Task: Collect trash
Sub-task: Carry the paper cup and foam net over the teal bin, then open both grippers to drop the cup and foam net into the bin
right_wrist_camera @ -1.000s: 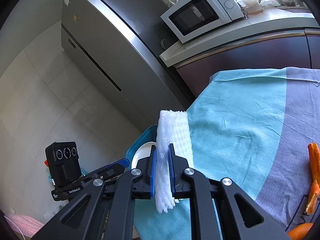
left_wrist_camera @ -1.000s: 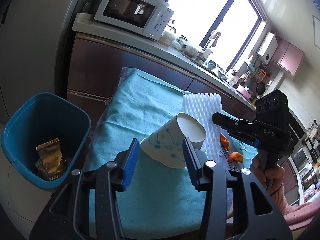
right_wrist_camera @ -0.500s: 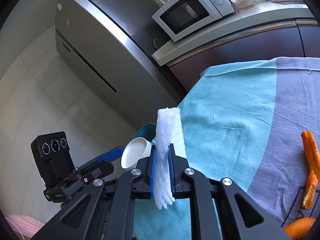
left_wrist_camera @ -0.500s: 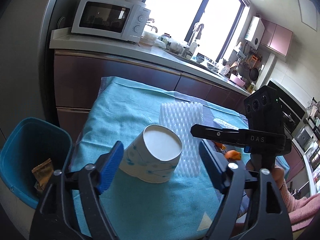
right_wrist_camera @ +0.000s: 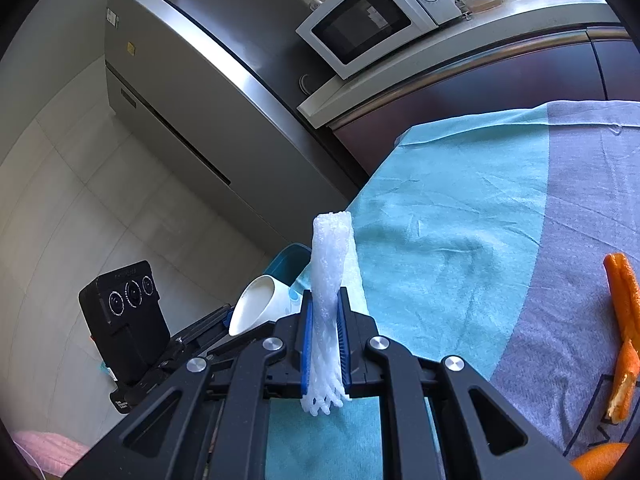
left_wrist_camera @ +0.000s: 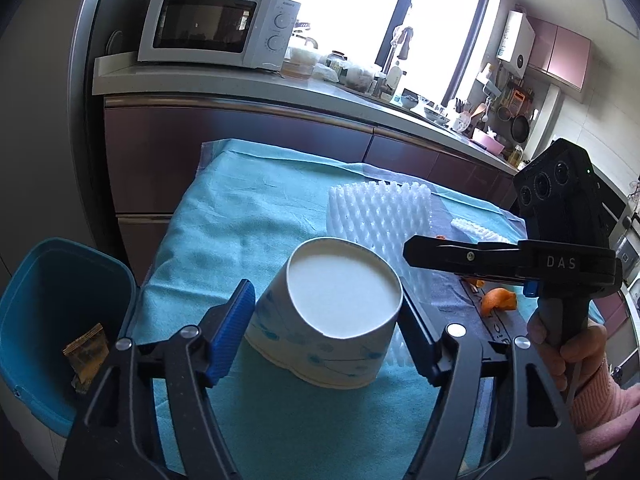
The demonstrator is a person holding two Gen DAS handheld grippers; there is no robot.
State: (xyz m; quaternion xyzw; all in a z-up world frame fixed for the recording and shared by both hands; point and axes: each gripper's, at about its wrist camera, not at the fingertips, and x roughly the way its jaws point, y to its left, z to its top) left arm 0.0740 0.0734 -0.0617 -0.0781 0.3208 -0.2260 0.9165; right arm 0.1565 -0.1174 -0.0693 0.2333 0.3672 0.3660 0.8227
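The left gripper (left_wrist_camera: 324, 316) was closing around a paper cup (left_wrist_camera: 332, 316) lying on the teal cloth (left_wrist_camera: 256, 216); the right gripper (right_wrist_camera: 325, 344) pinched white foam netting (right_wrist_camera: 330, 280) upright.

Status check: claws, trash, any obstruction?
Left claw closing around paper cup. Right claw shut on foam net. Bin unobstructed.

One paper cup (left_wrist_camera: 340, 312), two foam nets (left_wrist_camera: 380, 216), one bin (left_wrist_camera: 60, 312), one microwave (left_wrist_camera: 216, 26).
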